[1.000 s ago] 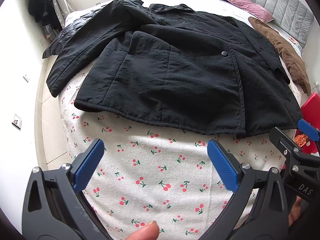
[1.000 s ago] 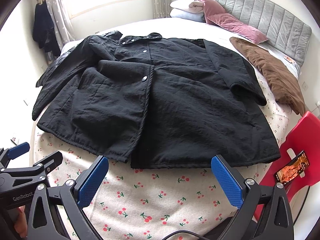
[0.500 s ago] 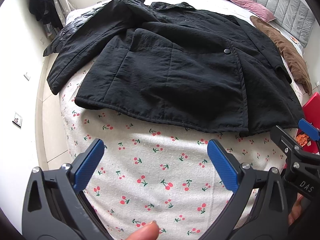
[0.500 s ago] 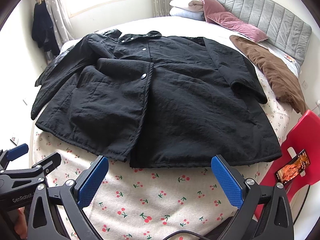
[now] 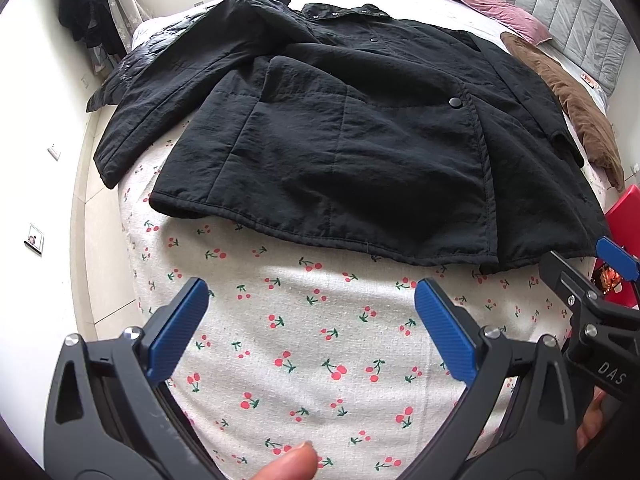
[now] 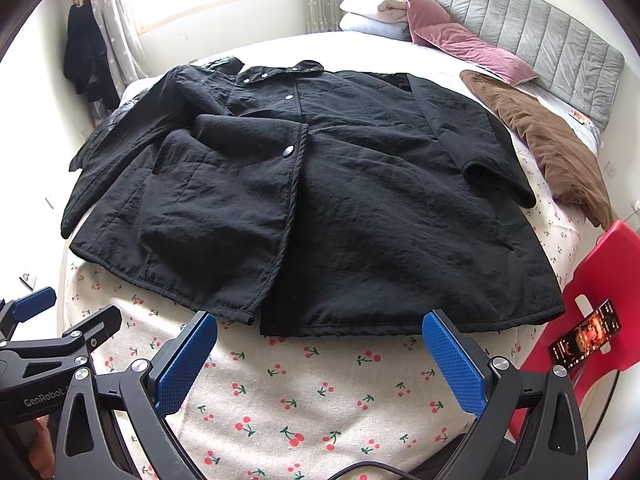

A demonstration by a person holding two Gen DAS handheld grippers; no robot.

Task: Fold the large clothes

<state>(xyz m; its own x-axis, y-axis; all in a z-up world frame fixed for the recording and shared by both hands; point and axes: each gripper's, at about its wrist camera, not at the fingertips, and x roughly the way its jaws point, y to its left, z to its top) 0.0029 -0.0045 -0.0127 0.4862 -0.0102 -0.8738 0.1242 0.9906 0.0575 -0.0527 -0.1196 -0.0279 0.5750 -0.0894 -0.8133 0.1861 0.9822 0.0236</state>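
A large black quilted jacket (image 5: 340,148) lies front up and spread on the cherry-print bed sheet (image 5: 320,340), collar at the far end, hem toward me. It also shows in the right wrist view (image 6: 340,208). Its left sleeve (image 5: 132,128) hangs over the bed's left edge; its right sleeve (image 6: 480,148) lies folded over the body. My left gripper (image 5: 312,320) is open and empty over the sheet, short of the hem. My right gripper (image 6: 320,356) is open and empty just short of the hem.
A brown garment (image 6: 552,140) lies on the bed at the right. Pink and white pillows (image 6: 440,36) rest against the grey headboard (image 6: 540,28). A red chair (image 6: 592,312) with a phone (image 6: 584,332) stands at the right. Dark clothes (image 6: 86,60) hang at the far left.
Both grippers have drawn slightly closer to the hem, so the jacket looks a little larger and lower in view. The jacket has not moved. Both grippers stay open.
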